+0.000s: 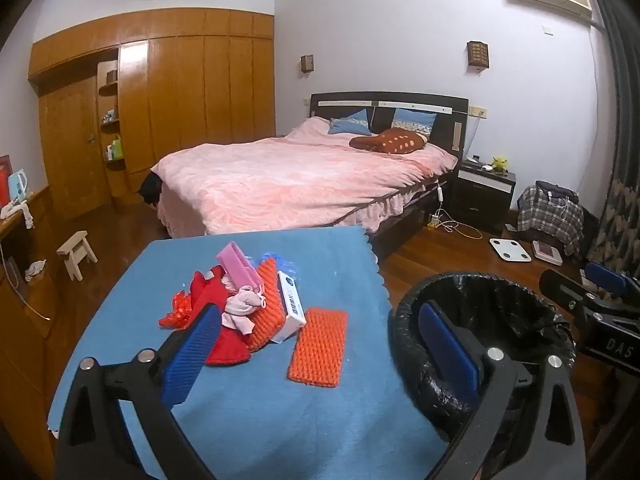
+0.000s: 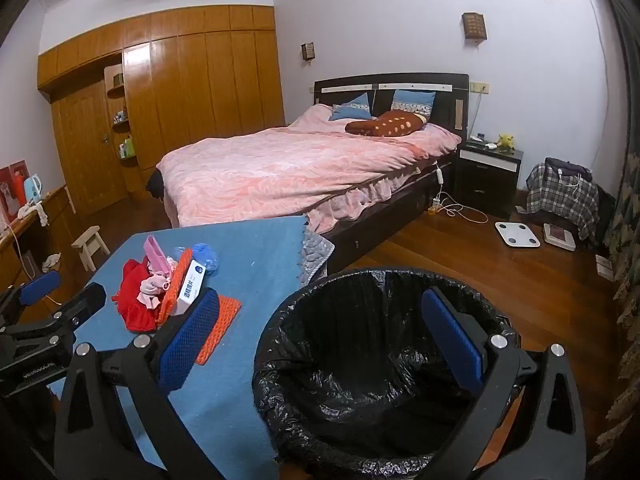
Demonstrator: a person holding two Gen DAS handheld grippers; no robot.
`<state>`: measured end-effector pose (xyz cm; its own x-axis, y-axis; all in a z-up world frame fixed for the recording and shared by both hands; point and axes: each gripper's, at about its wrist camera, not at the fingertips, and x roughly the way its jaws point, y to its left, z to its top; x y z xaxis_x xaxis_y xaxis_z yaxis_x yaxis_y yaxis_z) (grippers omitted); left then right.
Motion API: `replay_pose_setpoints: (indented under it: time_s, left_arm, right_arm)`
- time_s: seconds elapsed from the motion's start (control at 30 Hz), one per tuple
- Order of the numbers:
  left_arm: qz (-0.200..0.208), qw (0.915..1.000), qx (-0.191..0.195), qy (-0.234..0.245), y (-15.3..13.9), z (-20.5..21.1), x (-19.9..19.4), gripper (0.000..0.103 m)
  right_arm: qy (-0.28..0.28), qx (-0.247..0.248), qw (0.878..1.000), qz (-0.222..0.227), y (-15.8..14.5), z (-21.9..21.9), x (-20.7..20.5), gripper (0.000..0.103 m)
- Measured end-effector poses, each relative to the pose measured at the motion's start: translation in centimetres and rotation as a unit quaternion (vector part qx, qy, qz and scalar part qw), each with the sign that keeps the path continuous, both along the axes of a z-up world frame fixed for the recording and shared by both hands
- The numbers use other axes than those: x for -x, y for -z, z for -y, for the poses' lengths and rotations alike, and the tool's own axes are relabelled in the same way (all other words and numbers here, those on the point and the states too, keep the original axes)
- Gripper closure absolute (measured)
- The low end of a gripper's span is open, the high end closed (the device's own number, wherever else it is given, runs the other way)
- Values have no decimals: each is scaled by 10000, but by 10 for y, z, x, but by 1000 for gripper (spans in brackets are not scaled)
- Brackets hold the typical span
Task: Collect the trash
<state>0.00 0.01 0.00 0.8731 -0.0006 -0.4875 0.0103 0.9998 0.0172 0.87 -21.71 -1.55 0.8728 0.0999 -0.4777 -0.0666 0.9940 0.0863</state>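
We hold the left gripper [image 1: 320, 354] tilted down over the near part of the table [image 1: 256, 420], its jaws spread wide with nothing between them. Its left pad [image 1: 192, 354] hangs over the near edge of the trash pile, and its right pad [image 1: 448, 352] sits in front of the bin's rim. The trash pile [image 1: 240, 304] lies left of the table's centre, toward the far edge: red cloth [image 1: 216, 320], a pink box [image 1: 238, 266], crumpled pink fabric, a white carton [image 1: 292, 308] leaning on an orange knitted piece, and blue plastic behind. A flat orange knitted pad [image 1: 319, 346] lies apart, just right of the pile. Off the table's right edge stands the bin [image 2: 360, 380], lined with a black bag. We hold the right gripper [image 2: 320, 350] tilted down above it, jaws likewise wide and holding nothing; its left pad [image 2: 188, 340] overlaps the table's right edge and covers part of the orange pad, while its right pad [image 2: 452, 340] hangs over the bin's opening. Beyond the table's far edge stands a bed [image 2: 288, 168] under a pink cover.
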Motion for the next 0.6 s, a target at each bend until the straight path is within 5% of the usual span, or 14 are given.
replay_pose_setpoints:
  time_s: [0.6]
  left_arm:
    - [4,10000,26,6,0,0,0,6]
  right_arm:
    - [-2,-18,10000,-16,-1,0,0,5]
